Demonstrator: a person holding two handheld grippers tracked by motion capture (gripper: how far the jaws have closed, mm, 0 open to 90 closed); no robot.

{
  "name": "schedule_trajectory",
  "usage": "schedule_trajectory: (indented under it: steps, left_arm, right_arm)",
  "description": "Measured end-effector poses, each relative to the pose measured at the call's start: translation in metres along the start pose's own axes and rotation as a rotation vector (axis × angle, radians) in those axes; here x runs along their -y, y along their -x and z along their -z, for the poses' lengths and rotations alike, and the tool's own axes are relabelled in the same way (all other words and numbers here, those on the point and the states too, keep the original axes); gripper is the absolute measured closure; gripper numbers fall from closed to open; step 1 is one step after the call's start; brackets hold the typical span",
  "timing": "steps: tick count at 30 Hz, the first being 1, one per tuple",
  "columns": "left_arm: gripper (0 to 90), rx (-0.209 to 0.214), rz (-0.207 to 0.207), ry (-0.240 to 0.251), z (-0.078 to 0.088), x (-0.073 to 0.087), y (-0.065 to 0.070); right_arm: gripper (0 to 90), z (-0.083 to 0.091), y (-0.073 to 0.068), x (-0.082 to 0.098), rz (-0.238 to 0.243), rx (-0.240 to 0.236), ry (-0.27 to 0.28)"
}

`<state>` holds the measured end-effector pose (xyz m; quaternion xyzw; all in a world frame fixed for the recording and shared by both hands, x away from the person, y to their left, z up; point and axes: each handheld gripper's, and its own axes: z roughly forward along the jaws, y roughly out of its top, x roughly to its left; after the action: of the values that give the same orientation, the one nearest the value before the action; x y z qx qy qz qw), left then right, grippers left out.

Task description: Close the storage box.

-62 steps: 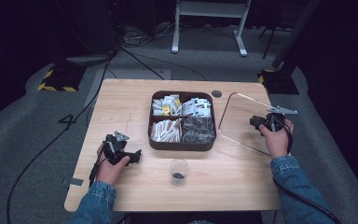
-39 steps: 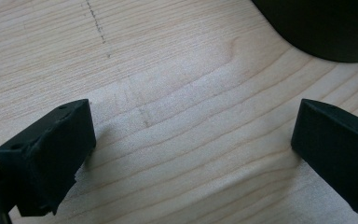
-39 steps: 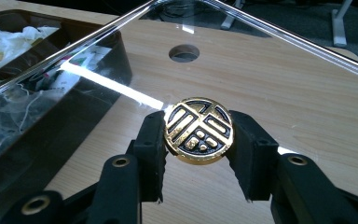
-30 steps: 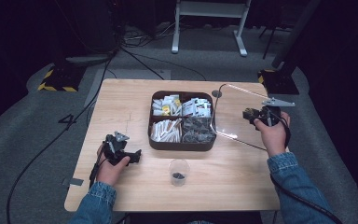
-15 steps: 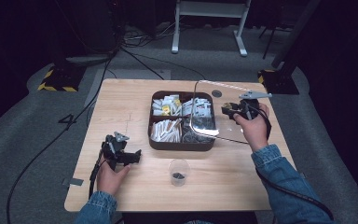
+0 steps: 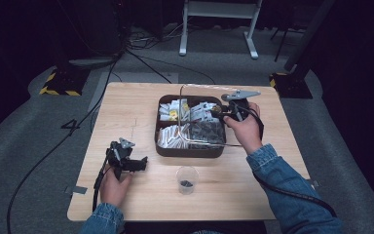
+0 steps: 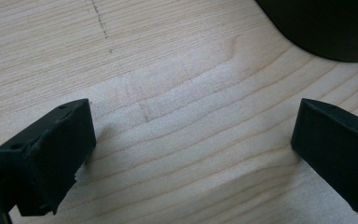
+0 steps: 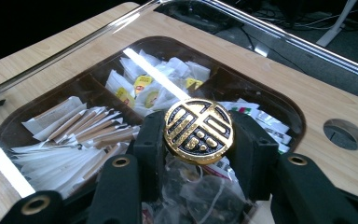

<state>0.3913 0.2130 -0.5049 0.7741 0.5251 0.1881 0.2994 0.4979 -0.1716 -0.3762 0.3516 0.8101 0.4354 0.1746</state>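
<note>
A dark four-compartment box (image 6: 190, 152) of tea bags and sachets stands mid-table. My right gripper (image 6: 222, 111) is shut on the round gold knob (image 8: 198, 131) of a clear lid (image 6: 181, 117). It holds the lid tilted just above the box's right half, and the lid's shiny edge (image 8: 74, 44) runs across the right gripper view, where the sachets show through it. My left gripper (image 6: 139, 165) rests at the table's front left, jaws pointing right. It stands open (image 7: 191, 149) over bare wood with nothing between its fingers.
A small clear cup (image 6: 186, 179) with dark bits in it stands in front of the box. A round hole (image 8: 344, 134) is cut in the tabletop behind the box. The box's dark corner (image 7: 326, 28) lies ahead of the left gripper. Cables trail across the floor.
My right hand has carried the clear lid by its knob leftward from the table's right side to over the box. The left hand and gripper have stayed put.
</note>
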Motion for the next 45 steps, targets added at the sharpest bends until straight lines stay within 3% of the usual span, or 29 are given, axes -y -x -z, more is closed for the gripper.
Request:
schedule_trajectory:
  steps: [4, 16, 31, 45]
  left_arm:
    - [0.1, 0.000, 0.000, 0.000, 0.000, 0.000, 0.000]
    - [0.1, 0.000, -0.001, 0.000, 0.000, 0.000, 0.000]
    - [0.1, 0.009, -0.008, 0.002, -0.001, -0.001, -0.001]
    - [0.1, 0.009, -0.009, 0.002, -0.001, -0.001, -0.001]
  right_arm:
    - [58.8, -0.008, -0.008, -0.005, 0.016, -0.006, -0.013]
    - [58.8, -0.034, -0.023, -0.007, -0.015, -0.019, -0.022]
    - [58.8, -0.059, -0.032, -0.007, -0.024, 0.000, -0.053]
    - [58.8, -0.077, -0.039, -0.003, -0.002, 0.009, -0.084]
